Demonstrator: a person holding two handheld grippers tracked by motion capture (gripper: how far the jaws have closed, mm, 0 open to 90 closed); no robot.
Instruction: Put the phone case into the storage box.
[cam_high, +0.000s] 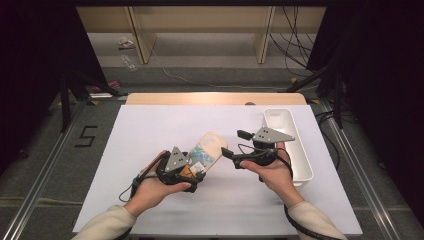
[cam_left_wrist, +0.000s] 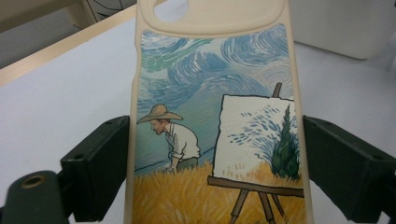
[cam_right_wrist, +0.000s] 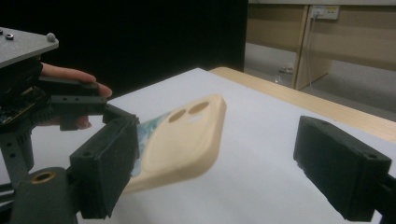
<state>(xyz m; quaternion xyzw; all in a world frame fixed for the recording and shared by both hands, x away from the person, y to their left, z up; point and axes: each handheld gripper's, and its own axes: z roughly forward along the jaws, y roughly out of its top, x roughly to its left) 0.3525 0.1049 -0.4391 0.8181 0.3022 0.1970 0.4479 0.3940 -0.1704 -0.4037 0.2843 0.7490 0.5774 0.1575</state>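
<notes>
The left gripper (cam_high: 192, 172) clamps a cream phone case (cam_high: 207, 150) by its sides, holding it over the middle of the white table (cam_high: 150, 135); just to its right the right gripper (cam_high: 235, 147) hangs with jaws apart, near a white tray (cam_high: 300, 150)

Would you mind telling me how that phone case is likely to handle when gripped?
The phone case is an empty thin shell, so probably light. It juts unsupported from the left gripper without sagging, suggesting moderate stiffness. Its smooth rounded edges may slip.
</notes>
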